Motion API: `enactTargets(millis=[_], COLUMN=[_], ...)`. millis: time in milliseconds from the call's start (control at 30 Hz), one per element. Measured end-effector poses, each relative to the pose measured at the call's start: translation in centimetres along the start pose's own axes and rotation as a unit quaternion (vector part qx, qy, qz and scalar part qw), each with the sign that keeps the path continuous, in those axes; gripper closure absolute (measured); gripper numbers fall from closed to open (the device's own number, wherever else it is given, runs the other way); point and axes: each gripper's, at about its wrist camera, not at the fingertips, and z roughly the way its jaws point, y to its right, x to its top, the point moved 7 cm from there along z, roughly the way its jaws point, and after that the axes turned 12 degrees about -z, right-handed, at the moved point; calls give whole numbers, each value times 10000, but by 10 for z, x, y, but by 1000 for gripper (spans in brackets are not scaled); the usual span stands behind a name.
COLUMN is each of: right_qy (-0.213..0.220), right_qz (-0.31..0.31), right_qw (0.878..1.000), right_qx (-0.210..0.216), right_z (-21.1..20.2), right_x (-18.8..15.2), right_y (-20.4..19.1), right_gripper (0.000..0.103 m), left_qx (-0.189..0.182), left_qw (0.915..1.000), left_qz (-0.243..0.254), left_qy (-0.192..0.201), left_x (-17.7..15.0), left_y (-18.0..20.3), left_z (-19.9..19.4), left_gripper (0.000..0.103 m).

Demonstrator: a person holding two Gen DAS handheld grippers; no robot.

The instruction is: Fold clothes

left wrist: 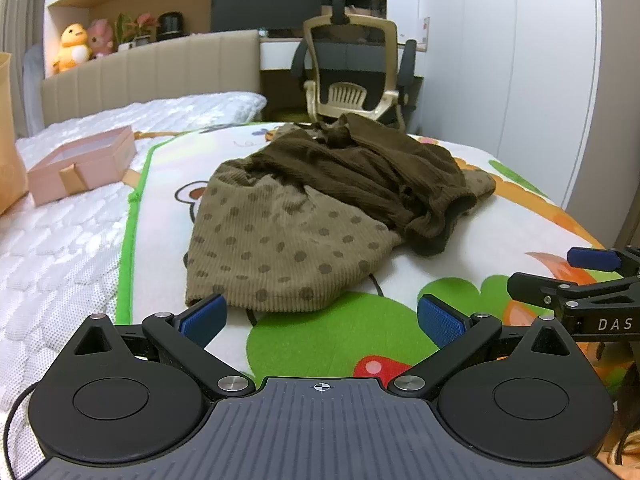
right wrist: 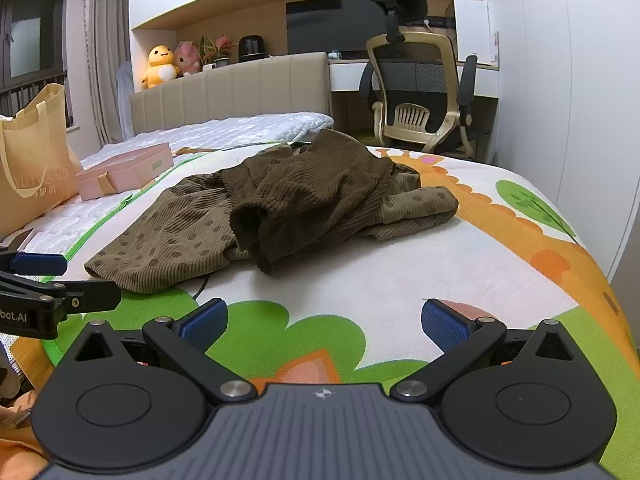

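A crumpled brown corduroy garment point(left wrist: 320, 208) with a lighter polka-dot part lies on a colourful cartoon mat point(left wrist: 360, 340) on the bed. It also shows in the right wrist view point(right wrist: 288, 204). My left gripper point(left wrist: 320, 320) is open and empty, its left fingertip just at the garment's near hem. My right gripper point(right wrist: 324, 324) is open and empty, a short way in front of the garment. The right gripper also shows at the right edge of the left wrist view point(left wrist: 592, 280), and the left gripper at the left edge of the right wrist view point(right wrist: 40, 284).
A pink gift box point(left wrist: 80, 168) lies on the white mattress point(left wrist: 60, 260) to the left. A yellow tote bag point(right wrist: 32, 168) stands beyond it. An office chair point(right wrist: 420, 96) stands past the bed's far side. A white wall point(right wrist: 560, 100) runs along the right.
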Motion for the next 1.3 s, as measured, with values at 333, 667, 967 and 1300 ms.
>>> enactTargets(millis=[333,667,967,1300], right_qy=[-564,-1327,-817,-199], right_qz=[344,1473,2002,645], right_qw=[9962,9763,9708,9962], right_qx=[569,872,1036,545], right_z=[39,133,129,153], right_x=[35,47,29,106], right_y=[34,94,103,127], right_gripper=[0,0,0,4], left_qx=[-345,-658,-709,-837], left_qw=[9989,9948,9947,9869], left_qz=[-114,-134,-309,-741], left_qy=[-295,-762,-671,-1167], left_x=[51,114,152,149], left_y=[-7,-18,-50,-80], left_z=[32,127,190,249], left_gripper=[0,0,0,0])
